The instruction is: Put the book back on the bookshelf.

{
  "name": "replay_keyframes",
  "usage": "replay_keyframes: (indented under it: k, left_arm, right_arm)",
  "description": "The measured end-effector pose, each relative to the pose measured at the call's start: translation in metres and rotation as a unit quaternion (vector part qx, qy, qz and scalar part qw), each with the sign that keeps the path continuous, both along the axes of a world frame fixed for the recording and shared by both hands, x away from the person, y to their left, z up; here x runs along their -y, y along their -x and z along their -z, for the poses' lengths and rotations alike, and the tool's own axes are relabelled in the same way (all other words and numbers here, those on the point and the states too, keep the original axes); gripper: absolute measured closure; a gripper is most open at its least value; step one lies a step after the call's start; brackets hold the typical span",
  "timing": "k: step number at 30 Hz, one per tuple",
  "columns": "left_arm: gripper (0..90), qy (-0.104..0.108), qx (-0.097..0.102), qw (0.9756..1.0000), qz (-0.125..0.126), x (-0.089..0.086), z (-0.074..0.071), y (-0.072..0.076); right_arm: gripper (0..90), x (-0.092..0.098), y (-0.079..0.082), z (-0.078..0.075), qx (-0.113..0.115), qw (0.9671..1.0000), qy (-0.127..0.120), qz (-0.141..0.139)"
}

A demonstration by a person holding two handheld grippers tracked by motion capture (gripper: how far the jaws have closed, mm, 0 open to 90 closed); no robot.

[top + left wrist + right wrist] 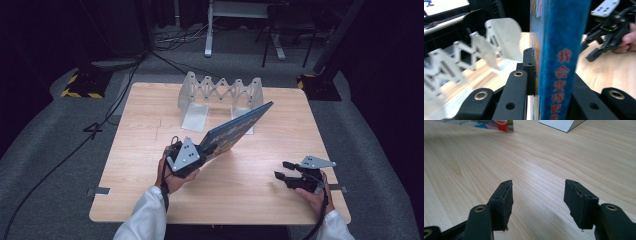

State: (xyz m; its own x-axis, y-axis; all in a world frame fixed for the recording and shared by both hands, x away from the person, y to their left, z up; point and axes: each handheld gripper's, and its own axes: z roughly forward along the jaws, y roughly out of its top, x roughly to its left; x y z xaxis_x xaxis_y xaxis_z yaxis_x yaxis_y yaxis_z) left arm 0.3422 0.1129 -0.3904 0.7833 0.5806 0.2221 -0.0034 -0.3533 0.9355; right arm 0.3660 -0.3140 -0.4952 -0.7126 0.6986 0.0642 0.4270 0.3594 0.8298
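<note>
From the high view, my left gripper [202,150] clamps the lower corner of a blue book [240,126], which slants up and away over the middle of the wooden table [140,150], lifted clear of the wood. Just behind the book stands a white accordion-style rack [220,92] near the table's far edge. My right gripper [281,170] rests low at the near right, well apart from the book, its jaws spread with nothing between them.

My left gripper view adds what the high view cannot: the book's blue spine [560,60] carries red characters, and my jaws press it from both sides. The rack [474,47] blurs past on one side, my right gripper [599,47] on the other.

My right gripper view looks over bare wood grain, with a colourful corner of the book [504,126] at its top edge.
</note>
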Motion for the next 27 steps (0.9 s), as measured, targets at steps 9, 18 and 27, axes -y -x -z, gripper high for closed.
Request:
replay_keyframes:
  k: [9, 18, 27]
  left_arm:
    - [83.0, -0.015, 0.01, 0.9985, -0.051, -0.031, -0.004, -0.003]
    - [83.0, -0.011, 0.013, 0.9967, -0.079, -0.042, -0.005, -0.011]
    - [83.0, -0.003, 0.019, 0.9955, -0.093, -0.05, -0.011, -0.021]
  right_arm:
    - [41.6, 0.001, 0.0, 0.0, 0.009, 0.9998, -0.004, 0.018]
    - [41.9, 0.003, 0.0, 0.0, 0.009, 0.9997, -0.009, 0.023]
    - [42.0, 0.001, 0.0, 0.0, 0.007, 0.9998, -0.003, 0.018]
